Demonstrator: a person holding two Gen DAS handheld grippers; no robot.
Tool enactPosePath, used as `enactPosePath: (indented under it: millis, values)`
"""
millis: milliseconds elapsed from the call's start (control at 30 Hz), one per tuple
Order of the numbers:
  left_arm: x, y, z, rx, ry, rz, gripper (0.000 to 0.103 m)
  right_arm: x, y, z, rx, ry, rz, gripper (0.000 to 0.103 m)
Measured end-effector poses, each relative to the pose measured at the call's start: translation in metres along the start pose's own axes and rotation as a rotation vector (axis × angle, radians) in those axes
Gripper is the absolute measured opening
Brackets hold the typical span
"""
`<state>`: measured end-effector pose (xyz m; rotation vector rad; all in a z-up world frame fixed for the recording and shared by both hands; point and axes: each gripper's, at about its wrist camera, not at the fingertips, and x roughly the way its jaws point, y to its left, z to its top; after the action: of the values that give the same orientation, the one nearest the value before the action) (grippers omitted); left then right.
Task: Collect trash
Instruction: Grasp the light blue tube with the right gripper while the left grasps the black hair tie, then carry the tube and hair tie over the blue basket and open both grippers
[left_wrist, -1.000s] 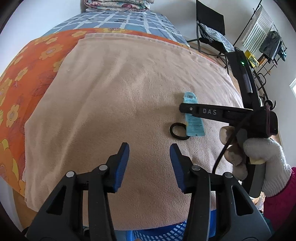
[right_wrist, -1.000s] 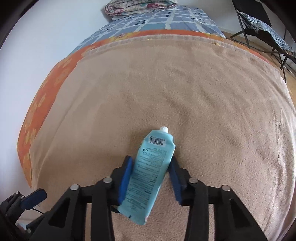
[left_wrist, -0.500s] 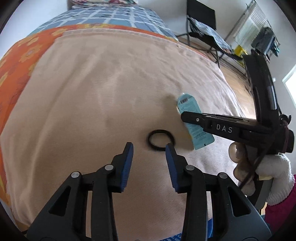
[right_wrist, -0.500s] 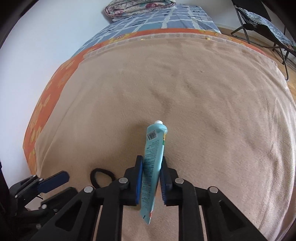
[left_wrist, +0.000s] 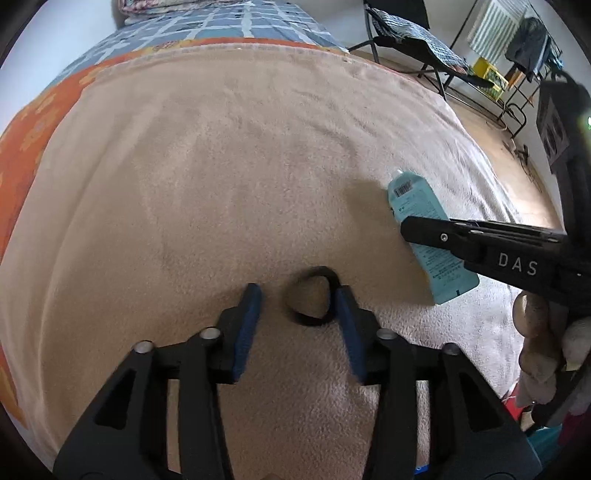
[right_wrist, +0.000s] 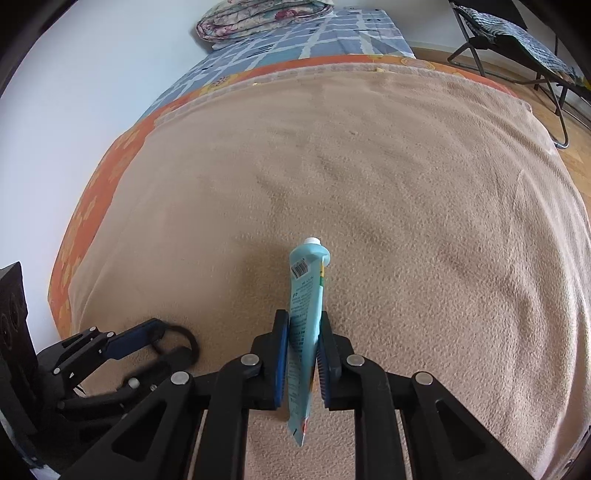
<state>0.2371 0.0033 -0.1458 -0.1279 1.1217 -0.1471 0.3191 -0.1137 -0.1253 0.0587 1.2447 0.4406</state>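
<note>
Right gripper (right_wrist: 302, 354) clamped on teal tube (right_wrist: 306, 295), cap pointing ahead past its fingertips; left gripper (left_wrist: 298, 306) jaws opening, black hair tie (left_wrist: 309, 300) on blanket (left_wrist: 221, 184) between them.

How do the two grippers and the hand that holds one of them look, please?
Both grippers, left gripper and right gripper, are black plastic with silver rivets and blue ribbed pads. The right one bears white letters "DAS". The right hand wears a whitish knit glove.

right gripper (right_wrist: 301, 354): clamped on teal tube (right_wrist: 306, 295), cap forward | left gripper (right_wrist: 162, 341): jaws opening around black hair tie (right_wrist: 186, 338) | surface: beige blanket (right_wrist: 406, 184)
</note>
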Motion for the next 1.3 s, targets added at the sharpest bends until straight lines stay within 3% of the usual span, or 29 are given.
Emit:
enactPosePath:
  millis: [200, 300, 367, 833, 1300]
  values:
    - [0.006, -0.008, 0.004, 0.041, -0.022, 0.053, 0.047, -0.003, 0.002, -0.003, -0.012, -0.007, 0.003, 0.012]
    - [0.006, -0.008, 0.004, 0.043, -0.041, 0.037, 0.027, -0.004, 0.002, -0.005, -0.016, -0.008, -0.001, 0.011]
    - [0.005, -0.007, 0.005, 0.048, -0.053, -0.012, 0.006, -0.005, 0.0, -0.005, -0.013, -0.007, 0.0, 0.011]
    - [-0.018, -0.003, 0.008, 0.041, -0.119, -0.041, 0.004, -0.018, 0.002, -0.01, -0.029, -0.036, 0.012, 0.005]
    - [-0.075, 0.003, -0.013, 0.069, -0.196, -0.023, 0.004, -0.083, 0.012, -0.045, -0.077, -0.123, 0.055, 0.005]
